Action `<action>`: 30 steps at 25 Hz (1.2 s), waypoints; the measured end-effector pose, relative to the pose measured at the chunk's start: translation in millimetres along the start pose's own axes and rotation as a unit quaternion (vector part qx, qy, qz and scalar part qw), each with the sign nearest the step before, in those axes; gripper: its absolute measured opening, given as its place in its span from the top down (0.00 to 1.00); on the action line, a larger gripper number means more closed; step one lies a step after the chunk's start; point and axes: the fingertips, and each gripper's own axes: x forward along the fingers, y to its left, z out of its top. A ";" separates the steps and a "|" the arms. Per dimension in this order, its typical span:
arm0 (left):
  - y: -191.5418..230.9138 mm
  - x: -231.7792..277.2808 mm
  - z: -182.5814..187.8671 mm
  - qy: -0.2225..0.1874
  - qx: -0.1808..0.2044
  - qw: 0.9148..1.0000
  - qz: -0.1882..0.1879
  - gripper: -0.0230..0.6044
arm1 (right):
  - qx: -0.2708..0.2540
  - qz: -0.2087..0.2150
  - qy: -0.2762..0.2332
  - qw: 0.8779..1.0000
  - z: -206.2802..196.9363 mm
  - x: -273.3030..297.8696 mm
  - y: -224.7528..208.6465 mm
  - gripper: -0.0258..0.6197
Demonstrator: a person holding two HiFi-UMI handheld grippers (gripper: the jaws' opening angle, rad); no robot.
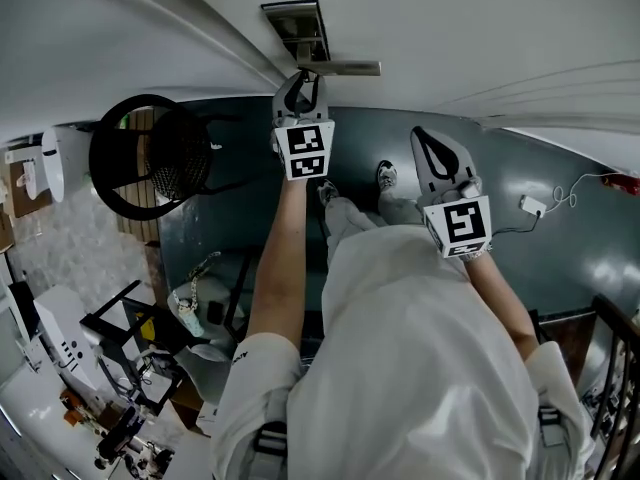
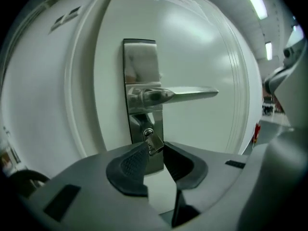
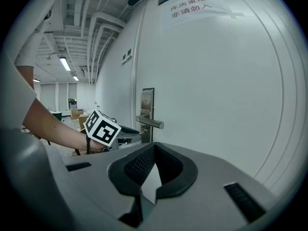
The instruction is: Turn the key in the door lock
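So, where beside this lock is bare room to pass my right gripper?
Free: the plain door panel right of the lock plate, below the handle. Crowded: the keyhole, where the fingers of the left gripper clamp the key.

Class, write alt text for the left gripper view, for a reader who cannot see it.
The left gripper grips a small key set in the lock of a white door, one dark pad on each side. Above it, a steel lever handle points right from a tall metal plate.
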 end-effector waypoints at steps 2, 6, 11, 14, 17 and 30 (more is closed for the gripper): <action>3.2 -1.3 -0.1 -0.007 -0.050 0.999 -0.011 0.80 | -0.004 0.006 0.001 1.000 -0.6 2.4 2.9 0.97; 5.6 -1.0 -1.4 -0.022 -0.150 0.987 -0.048 0.80 | -0.005 0.014 0.004 1.000 -1.4 5.2 4.1 0.97; 7.1 0.2 -3.8 -0.035 -0.218 0.974 -0.053 0.91 | -0.004 0.011 0.004 1.000 -0.6 7.0 3.7 0.97; 7.7 0.0 -4.2 -0.036 -0.217 0.974 -0.063 0.91 | -0.002 0.009 0.005 1.000 -3.0 7.7 4.3 0.97; 7.5 -1.8 -4.0 -0.057 -0.314 0.941 -0.110 0.91 | -0.001 0.006 0.008 1.000 -6.2 5.9 3.9 0.97; 12.2 -4.8 -3.9 -0.180 -0.786 0.513 -0.294 0.91 | 0.002 -0.001 0.009 1.000 -5.1 5.5 3.2 0.97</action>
